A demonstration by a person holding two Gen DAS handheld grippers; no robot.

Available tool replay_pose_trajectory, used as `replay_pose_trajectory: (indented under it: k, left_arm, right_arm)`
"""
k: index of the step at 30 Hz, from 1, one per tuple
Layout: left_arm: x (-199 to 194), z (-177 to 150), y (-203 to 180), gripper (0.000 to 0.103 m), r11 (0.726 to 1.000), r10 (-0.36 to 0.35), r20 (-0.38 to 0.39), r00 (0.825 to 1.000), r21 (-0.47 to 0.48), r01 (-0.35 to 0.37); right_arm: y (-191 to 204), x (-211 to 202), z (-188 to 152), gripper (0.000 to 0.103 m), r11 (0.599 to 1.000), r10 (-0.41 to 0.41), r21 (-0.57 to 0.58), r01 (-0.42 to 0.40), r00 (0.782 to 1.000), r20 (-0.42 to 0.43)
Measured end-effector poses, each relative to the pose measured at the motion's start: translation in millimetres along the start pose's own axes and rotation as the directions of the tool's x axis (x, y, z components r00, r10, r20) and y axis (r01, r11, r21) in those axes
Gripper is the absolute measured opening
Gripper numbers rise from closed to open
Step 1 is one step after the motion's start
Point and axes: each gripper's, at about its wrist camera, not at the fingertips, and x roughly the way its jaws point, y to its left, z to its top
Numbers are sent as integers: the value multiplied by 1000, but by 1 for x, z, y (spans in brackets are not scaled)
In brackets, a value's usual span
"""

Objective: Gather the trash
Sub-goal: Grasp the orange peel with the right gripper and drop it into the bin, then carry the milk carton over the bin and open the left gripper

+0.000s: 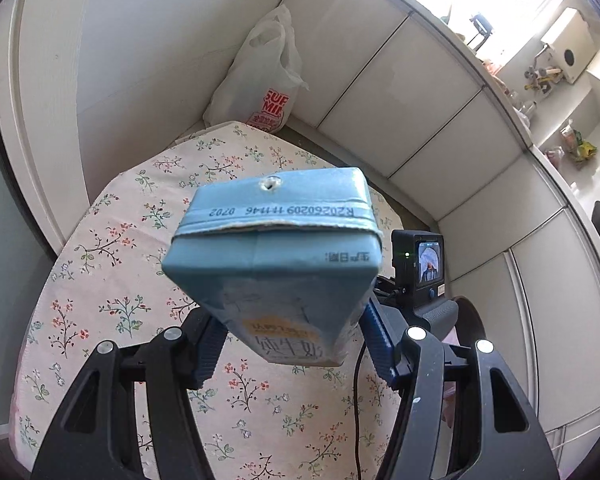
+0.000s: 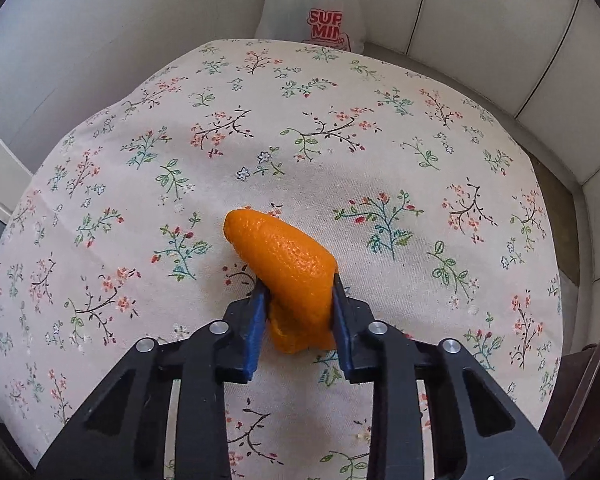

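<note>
My left gripper is shut on a blue milk carton and holds it up above the floral tablecloth, top end toward the camera with a punched straw hole. My right gripper is shut on a piece of orange peel, held just over the tablecloth. A white plastic bag with red print stands open at the table's far edge against the wall; it also shows in the right wrist view.
The right gripper's camera unit shows to the right of the carton in the left wrist view. White cabinet panels run along the right. A dark round chair back sits at the table's right edge.
</note>
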Motion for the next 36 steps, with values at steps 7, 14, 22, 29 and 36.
replay_pose_trajectory:
  k: [7, 14, 22, 29, 36]
  left_arm:
    - [1, -3, -6, 60, 1000, 3, -3, 1000, 19, -3]
    - [5, -7, -17, 60, 999, -15, -17, 1000, 30, 16]
    - [18, -18, -37, 60, 998, -32, -41, 999, 46, 34]
    - [34, -34, -59, 60, 995, -9, -56, 998, 95, 14]
    - [46, -51, -102, 60, 983, -43, -28, 999, 179, 47]
  right_arm:
    - [-6, -32, -17, 19, 995, 48, 88, -54, 996, 73]
    - [-27, -97, -25, 19, 989, 3, 144, -30, 983, 183]
    - [-96, -184, -54, 20, 958, -158, 277, 75, 944, 289]
    - [-188, -215, -111, 24, 819, -369, 537, 202, 902, 224]
    - [-235, -240, -162, 72, 636, -482, 739, 221, 862, 158]
